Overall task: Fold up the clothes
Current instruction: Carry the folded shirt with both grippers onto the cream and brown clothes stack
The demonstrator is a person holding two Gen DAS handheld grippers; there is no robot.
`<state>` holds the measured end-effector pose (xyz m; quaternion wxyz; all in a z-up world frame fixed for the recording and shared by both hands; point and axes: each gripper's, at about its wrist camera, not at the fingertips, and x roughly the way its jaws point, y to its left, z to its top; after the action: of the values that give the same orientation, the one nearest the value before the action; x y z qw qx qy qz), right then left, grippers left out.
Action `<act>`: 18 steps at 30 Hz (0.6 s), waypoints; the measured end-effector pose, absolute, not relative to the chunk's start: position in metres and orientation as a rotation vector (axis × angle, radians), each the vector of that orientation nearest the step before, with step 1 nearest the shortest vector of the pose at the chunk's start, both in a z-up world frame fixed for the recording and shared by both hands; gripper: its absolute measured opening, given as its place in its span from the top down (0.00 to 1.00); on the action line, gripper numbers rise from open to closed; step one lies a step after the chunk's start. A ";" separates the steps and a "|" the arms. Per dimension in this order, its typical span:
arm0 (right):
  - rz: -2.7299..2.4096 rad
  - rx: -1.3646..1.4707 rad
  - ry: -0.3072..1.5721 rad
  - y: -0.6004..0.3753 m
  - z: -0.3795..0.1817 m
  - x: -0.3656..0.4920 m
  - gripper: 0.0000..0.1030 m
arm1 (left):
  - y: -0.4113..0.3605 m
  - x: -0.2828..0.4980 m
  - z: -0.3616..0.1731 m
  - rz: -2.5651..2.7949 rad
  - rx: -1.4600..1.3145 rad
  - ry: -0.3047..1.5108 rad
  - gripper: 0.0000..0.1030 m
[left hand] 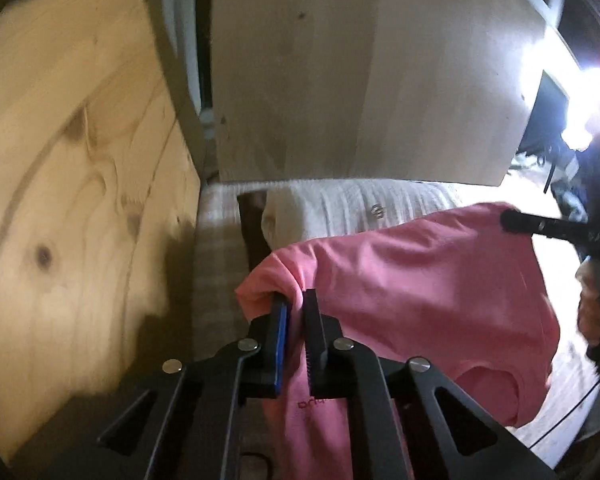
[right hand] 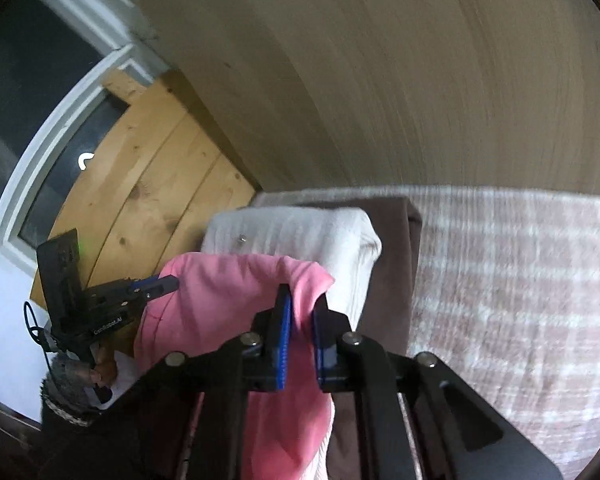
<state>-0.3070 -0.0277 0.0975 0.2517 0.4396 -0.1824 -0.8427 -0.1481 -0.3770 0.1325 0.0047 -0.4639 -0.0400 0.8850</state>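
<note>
Left tongs (left hand: 296,300) and right tongs (right hand: 302,302) each clamp a corner of the pink shirt (left hand: 412,280), held aloft at 6 o'clock of the folded stack (right hand: 300,232); mid-fold, lowering evenly looks next.

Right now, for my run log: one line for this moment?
left gripper: shut on pink shirt | right gripper: shut on pink shirt | shirt: lifted, spread between both | behind: folded white garment

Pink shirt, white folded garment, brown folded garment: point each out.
pink shirt (left hand: 420,280), left wrist view, middle of the held-up cloth.
white folded garment (right hand: 300,232), right wrist view, top face.
brown folded garment (right hand: 396,264), right wrist view, right side.
</note>
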 end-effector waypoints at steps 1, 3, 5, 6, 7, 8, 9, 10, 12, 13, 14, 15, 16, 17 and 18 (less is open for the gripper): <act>-2.305 1.166 -0.483 -0.028 0.105 -0.304 0.93 | -0.374 -0.146 0.138 2.790 -1.439 -0.090 0.95; -2.326 1.117 -0.469 -0.028 0.117 -0.301 0.94 | -0.367 -0.143 0.150 2.825 -1.411 -0.018 0.95; -2.355 1.061 -0.458 -0.026 0.131 -0.299 0.95 | -0.366 -0.147 0.154 2.859 -1.396 0.033 0.95; -2.372 1.034 -0.437 -0.026 0.136 -0.300 0.95 | -0.366 -0.150 0.155 2.875 -1.390 0.055 0.95; -2.390 1.009 -0.413 -0.026 0.140 -0.301 0.95 | -0.366 -0.153 0.157 2.892 -1.384 0.077 0.94; -2.427 1.006 -0.375 -0.028 0.138 -0.307 0.95 | -0.367 -0.159 0.152 2.897 -1.408 0.099 0.91; -2.441 1.050 -0.319 -0.032 0.129 -0.316 0.94 | -0.369 -0.166 0.144 2.889 -1.467 0.119 0.87; -2.447 1.101 -0.260 -0.037 0.120 -0.325 0.92 | -0.370 -0.170 0.135 2.879 -1.532 0.139 0.86; -2.437 1.266 -0.245 -0.034 0.103 -0.338 0.88 | -0.374 -0.179 0.118 2.853 -1.664 0.180 0.86; -2.428 1.352 -0.241 -0.032 0.095 -0.344 0.88 | -0.375 -0.176 0.119 2.857 -1.672 0.174 0.85; -2.430 1.330 -0.279 -0.026 0.097 -0.339 0.85 | -0.374 -0.168 0.126 2.879 -1.628 0.144 0.82; -2.451 1.285 -0.314 -0.019 0.104 -0.329 0.81 | -0.372 -0.158 0.135 2.895 -1.584 0.125 0.74; -2.473 1.239 -0.346 -0.012 0.112 -0.319 0.74 | -0.369 -0.147 0.145 2.907 -1.542 0.117 0.67; -2.466 1.200 -0.370 -0.010 0.119 -0.307 0.74 | -0.363 -0.136 0.152 2.904 -1.502 0.108 0.66; -2.454 1.162 -0.391 -0.008 0.126 -0.295 0.74 | -0.356 -0.126 0.155 2.887 -1.466 0.098 0.66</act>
<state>-0.2947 -0.0082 0.1261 0.1976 0.4153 -0.1397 -0.8769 -0.1256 -0.3561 0.1554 -0.0487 -0.4521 0.0303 0.8901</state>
